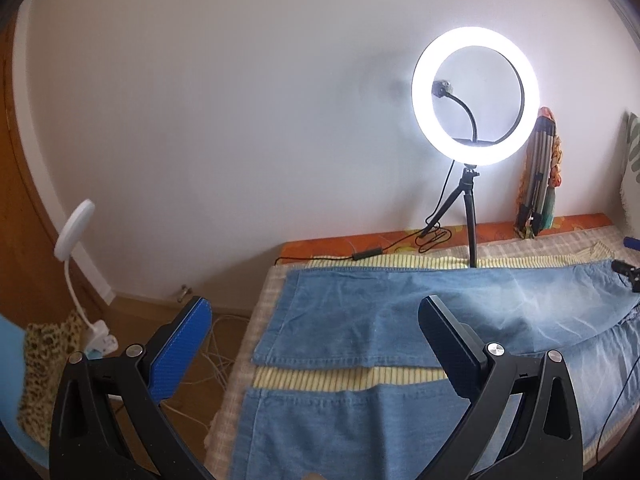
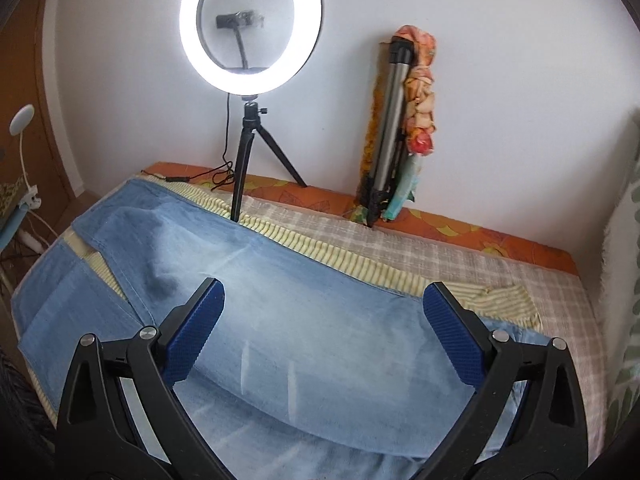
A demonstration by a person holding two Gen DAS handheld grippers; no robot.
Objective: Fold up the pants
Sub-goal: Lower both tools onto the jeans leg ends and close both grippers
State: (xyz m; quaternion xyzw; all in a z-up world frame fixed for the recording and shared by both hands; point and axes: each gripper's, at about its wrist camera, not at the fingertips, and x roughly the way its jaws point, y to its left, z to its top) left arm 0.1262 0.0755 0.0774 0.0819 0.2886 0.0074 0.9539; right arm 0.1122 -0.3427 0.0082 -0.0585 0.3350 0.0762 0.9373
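Note:
Light blue denim pants (image 1: 400, 320) lie flat on the bed with both legs spread side by side and a gap of striped cloth between them. The hem ends point left in the left wrist view. My left gripper (image 1: 312, 320) is open and empty, held above the leg hems at the bed's left end. My right gripper (image 2: 324, 304) is open and empty above the upper part of the pants (image 2: 304, 320). The right gripper's tip (image 1: 626, 270) shows at the far right edge of the left wrist view.
A lit ring light on a small tripod (image 2: 250, 28) stands on the bed at the pants' far edge, its cable (image 1: 400, 246) trailing behind. A folded tripod wrapped in cloth (image 2: 396, 132) leans on the wall. A clip lamp (image 1: 76, 224) and cables lie off the bed's left side.

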